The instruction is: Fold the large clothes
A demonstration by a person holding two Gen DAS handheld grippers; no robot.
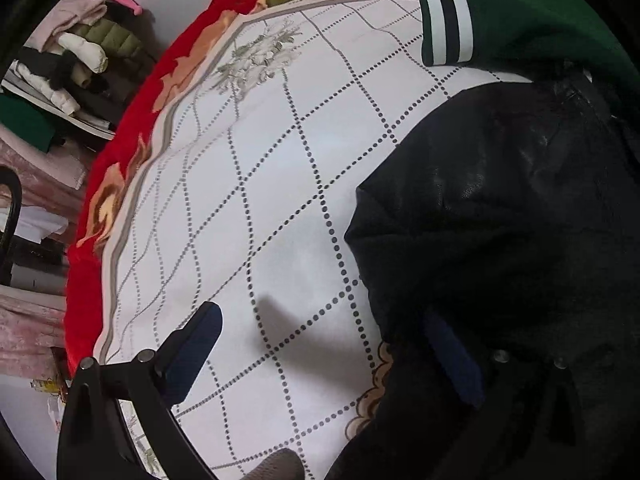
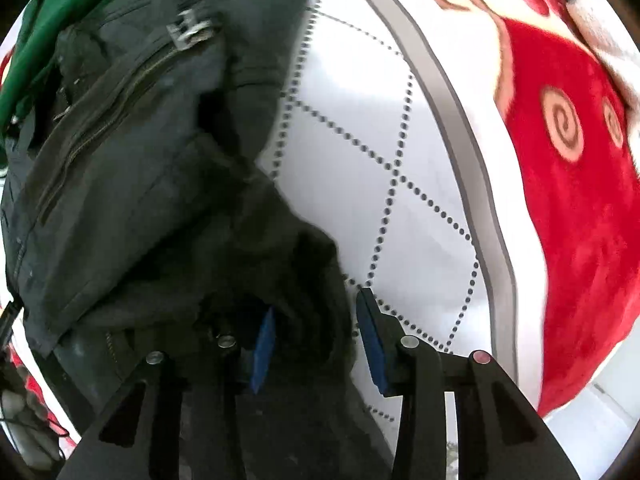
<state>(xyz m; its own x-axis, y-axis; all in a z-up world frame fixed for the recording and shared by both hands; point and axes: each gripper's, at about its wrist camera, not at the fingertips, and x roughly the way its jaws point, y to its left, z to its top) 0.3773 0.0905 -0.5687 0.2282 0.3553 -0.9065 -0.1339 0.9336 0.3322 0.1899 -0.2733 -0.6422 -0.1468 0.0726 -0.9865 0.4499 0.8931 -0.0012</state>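
1. Folding step: right gripper (image 2: 316, 340) straddles the edge of the black jacket (image 2: 152, 168), jaws part-spread, fabric between them but not pinched.
2. Left gripper (image 1: 332, 352) has jaws wide apart, one finger over the jacket (image 1: 500, 220).
3. Best to close on a thick fold, not the zipper (image 2: 120, 92).
4. Jacket is matte and crumpled, lying on the white dotted-diamond sheet (image 1: 280, 184).

bright daylight, fisheye warp, slight blur

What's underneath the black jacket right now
The black jacket lies on a white sheet with dotted diamond lines, which lies over a red floral blanket. A green garment shows beside it. Whatever lies directly beneath is covered.
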